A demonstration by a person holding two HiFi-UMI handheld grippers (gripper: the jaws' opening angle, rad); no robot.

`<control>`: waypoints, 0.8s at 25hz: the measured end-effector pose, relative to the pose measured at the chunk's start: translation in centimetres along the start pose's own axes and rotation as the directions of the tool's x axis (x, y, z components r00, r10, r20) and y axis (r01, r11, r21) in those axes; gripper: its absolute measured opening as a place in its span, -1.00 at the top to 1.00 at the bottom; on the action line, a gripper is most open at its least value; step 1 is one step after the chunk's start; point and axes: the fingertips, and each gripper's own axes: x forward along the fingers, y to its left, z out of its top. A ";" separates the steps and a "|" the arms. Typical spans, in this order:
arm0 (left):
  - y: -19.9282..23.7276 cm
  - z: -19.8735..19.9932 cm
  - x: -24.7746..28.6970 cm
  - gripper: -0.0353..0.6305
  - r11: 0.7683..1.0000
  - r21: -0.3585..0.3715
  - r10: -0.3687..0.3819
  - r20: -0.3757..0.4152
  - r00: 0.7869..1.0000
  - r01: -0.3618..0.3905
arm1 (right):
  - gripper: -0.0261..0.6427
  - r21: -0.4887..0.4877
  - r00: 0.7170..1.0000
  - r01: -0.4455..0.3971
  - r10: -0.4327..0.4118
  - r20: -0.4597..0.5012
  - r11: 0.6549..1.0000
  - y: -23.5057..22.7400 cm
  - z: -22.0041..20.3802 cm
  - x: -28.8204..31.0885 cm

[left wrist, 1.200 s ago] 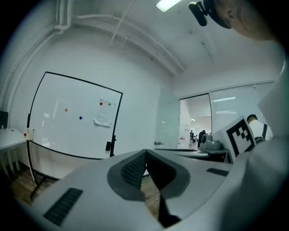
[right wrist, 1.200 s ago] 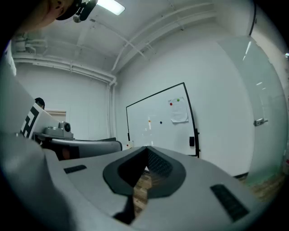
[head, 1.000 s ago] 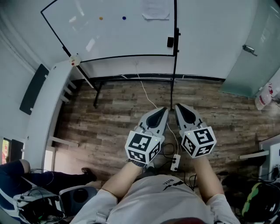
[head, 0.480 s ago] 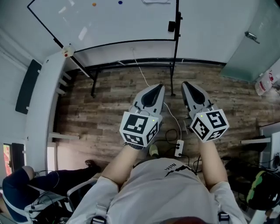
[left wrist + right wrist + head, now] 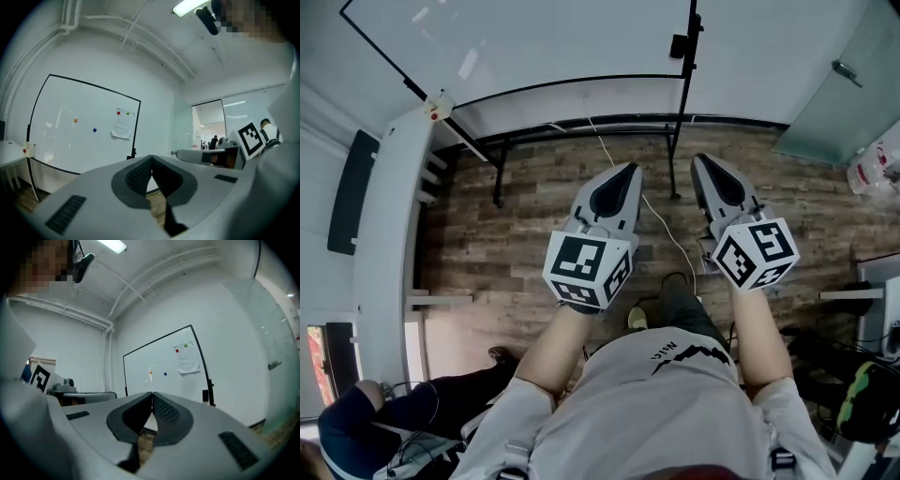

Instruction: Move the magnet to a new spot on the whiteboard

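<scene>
While left gripper [image 5: 630,170] and right gripper [image 5: 697,160] are both closed and empty, the whiteboard [image 5: 61,140] stands well apart from them. The orange magnet [image 5: 75,120] and blue magnet [image 5: 94,130] sit mid-board (red magnet [image 5: 119,112], green magnet [image 5: 127,113] near its top right corner).

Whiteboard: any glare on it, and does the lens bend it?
Head view: pale light streaks on the whiteboard, frame bowed, magnets out of shot. Left gripper view: faint reflections, frame curved by the wide lens, orange magnet and blue magnet clear. Right gripper view: whiteboard small, one faint streak, corners dark.
</scene>
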 end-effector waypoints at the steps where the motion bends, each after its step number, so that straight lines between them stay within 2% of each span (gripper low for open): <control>1: 0.3 0.0 0.3 0.86 1.000 -0.001 -0.002 -0.002 1.000 0.002 | 0.88 -0.002 1.000 -0.003 0.003 -0.001 1.000 0.0 0.1 0.5; 10: 4.3 1.3 6.2 0.86 1.000 0.017 0.005 0.012 1.000 -0.005 | 0.88 -0.018 0.999 -0.040 0.041 0.013 0.999 -2.7 0.9 7.3; 20: 11.2 3.8 20.2 0.86 0.996 0.059 0.073 0.011 0.997 -0.073 | 0.88 -0.029 0.992 -0.112 0.114 0.057 0.993 -11.7 4.9 20.0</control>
